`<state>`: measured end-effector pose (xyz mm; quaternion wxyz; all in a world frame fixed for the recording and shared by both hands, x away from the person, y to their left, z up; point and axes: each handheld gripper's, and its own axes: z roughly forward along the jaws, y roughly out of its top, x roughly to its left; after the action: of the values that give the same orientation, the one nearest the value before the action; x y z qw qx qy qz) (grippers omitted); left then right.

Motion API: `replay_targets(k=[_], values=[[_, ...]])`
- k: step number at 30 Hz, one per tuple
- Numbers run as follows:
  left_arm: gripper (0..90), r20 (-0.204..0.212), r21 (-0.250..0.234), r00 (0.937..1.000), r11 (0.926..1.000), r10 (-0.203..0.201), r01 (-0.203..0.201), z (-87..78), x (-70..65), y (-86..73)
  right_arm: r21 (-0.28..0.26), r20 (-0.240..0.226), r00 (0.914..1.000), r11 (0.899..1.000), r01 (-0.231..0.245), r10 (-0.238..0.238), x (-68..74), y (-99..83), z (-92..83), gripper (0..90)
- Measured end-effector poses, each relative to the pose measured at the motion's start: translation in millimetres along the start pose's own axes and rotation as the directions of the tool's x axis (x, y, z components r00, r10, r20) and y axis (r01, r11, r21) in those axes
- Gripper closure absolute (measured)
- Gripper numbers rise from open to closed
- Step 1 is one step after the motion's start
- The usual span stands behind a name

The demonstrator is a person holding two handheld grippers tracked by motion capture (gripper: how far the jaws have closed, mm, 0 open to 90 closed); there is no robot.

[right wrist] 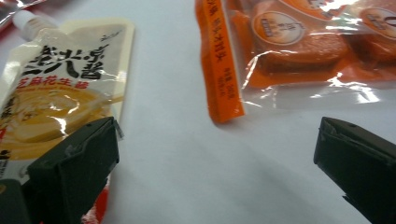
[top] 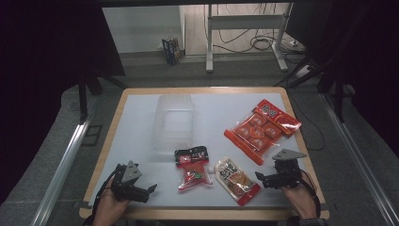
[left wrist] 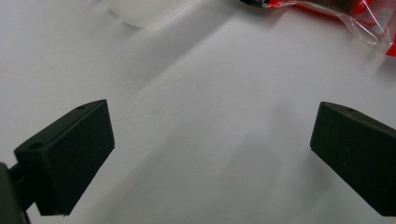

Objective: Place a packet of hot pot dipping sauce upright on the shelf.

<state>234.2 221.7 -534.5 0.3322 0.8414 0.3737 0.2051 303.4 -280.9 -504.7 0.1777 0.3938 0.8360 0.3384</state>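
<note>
Item 1, my left gripper (top: 149, 189): held low at the near left of the table (top: 141, 113), jaws spread wide with nothing between them. In the left gripper view (left wrist: 212, 140) only bare white tabletop lies between the jaws.

Item 2, my right gripper (top: 260, 178): near right of the table, jaws wide apart and empty, pointing left toward the pouch. In its own view (right wrist: 217, 154) the left jaw overlaps the pouch's lower edge; I cannot tell whether it touches.

Item 3, cream spouted pouch (top: 236, 180): near edge, between the grippers, long axis running diagonally, spout (right wrist: 25, 22) toward the far left. Its lower part is hidden behind my jaw.

Item 4, red and black snack bag (top: 193, 165): just left of the pouch, long axis running near to far. Print too small to read.

Item 5, orange packet of round cakes (top: 256, 132): right side, long axis diagonal, cut off at the frame edge in the right gripper view.

Item 6, red packet (top: 277, 115): touching the orange one's far side.

Item 7, clear plastic container (top: 175, 123): centre, faint, hard to make out.
</note>
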Motion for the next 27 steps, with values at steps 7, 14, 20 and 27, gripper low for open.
replay_targets(k=[7,14,20,27], values=[[0.0,-0.001,0.000,1.0000,1.0000,0.007,-0.007,0.3,-0.5,0.2,-0.006,0.021,0.9997,1.000,-0.012,0.012,-7.4,-0.3,0.6,0.0],[0.0,-0.002,-0.003,0.9999,0.9999,0.011,-0.011,0.5,-1.6,0.6,-0.043,0.055,0.9976,0.998,-0.038,0.041,-18.4,2.1,1.1,0.0],[0.0,-0.002,-0.004,0.9999,0.9999,0.012,-0.012,0.7,-1.7,0.7,-0.042,0.077,0.9950,0.997,-0.060,0.063,-28.2,3.1,3.3,0.0],[0.0,-0.002,-0.003,0.9999,0.9999,0.015,-0.015,1.2,-2.1,0.7,-0.044,0.085,0.9946,0.997,-0.056,0.060,-32.9,5.8,4.0,0.0]])
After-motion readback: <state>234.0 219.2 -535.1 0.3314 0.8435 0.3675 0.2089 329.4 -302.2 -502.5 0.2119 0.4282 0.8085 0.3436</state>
